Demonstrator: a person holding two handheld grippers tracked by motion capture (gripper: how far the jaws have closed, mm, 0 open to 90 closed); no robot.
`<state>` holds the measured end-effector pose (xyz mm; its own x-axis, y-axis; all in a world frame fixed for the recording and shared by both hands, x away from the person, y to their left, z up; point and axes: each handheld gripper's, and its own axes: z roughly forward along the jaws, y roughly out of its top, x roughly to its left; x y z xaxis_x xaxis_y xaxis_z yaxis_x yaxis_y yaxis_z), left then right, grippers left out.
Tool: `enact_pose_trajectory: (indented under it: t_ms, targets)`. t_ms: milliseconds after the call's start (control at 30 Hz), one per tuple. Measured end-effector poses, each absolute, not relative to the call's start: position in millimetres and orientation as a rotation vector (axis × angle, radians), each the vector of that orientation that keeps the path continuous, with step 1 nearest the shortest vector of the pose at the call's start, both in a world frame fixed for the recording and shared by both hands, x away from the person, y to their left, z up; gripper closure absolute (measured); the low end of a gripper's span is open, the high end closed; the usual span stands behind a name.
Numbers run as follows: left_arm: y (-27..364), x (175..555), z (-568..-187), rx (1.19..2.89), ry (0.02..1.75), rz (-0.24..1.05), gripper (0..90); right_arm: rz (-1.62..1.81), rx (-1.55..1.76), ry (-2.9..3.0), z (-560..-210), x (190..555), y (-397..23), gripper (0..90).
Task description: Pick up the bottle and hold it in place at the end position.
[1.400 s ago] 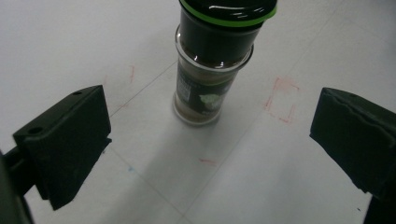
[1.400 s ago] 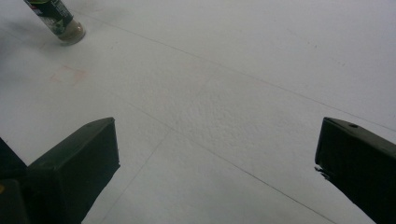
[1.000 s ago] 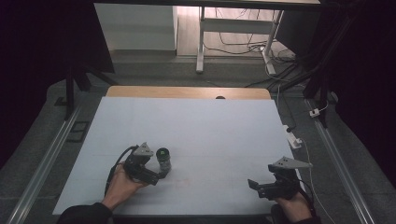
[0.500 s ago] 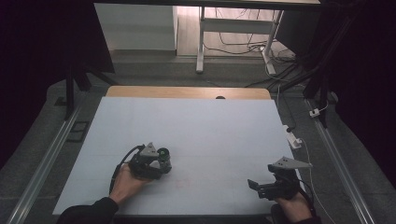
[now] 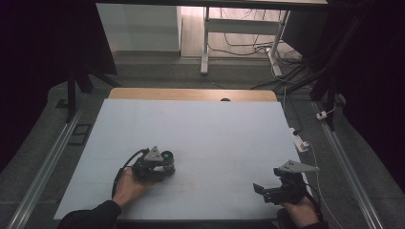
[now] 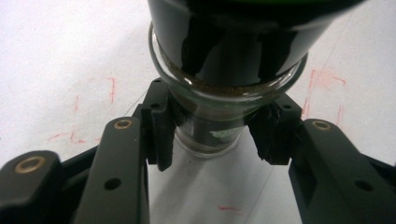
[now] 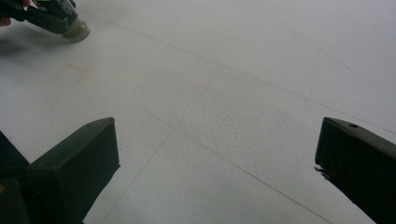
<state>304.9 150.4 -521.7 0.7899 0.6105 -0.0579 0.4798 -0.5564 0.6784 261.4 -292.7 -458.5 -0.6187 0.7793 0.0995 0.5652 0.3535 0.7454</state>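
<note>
Left gripper (image 6: 210, 140) gripped a small glass jar (image 6: 208, 135); its two black pads (image 6: 161, 128) pressed the clear lower body from either side, just below the jar's wider rim and dark cap. The jar stood over the white table (image 5: 215, 129), faint red pencil marks (image 6: 93, 100) lying beside the pads. Right gripper (image 5: 267, 188) was held near the table's near right edge, its jaws spread wide with bare table between them, well apart from the jar.
</note>
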Motion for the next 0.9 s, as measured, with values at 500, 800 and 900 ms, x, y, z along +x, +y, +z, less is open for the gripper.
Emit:
enact_pose_trajectory:
  t_ms: [500,800,900]
  targets:
    - [146,309,-506,2.237,0.779,0.244,54.0,1.128,1.203,2.349,-459,263,-292,0.0]
    - [138,318,-489,2.222,0.756,0.257,54.0,1.129,1.208,2.354,-459,263,-292,0.0]
    - [136,323,-484,2.222,0.755,0.245,54.0,1.129,1.209,2.354,-459,264,-292,0.0]
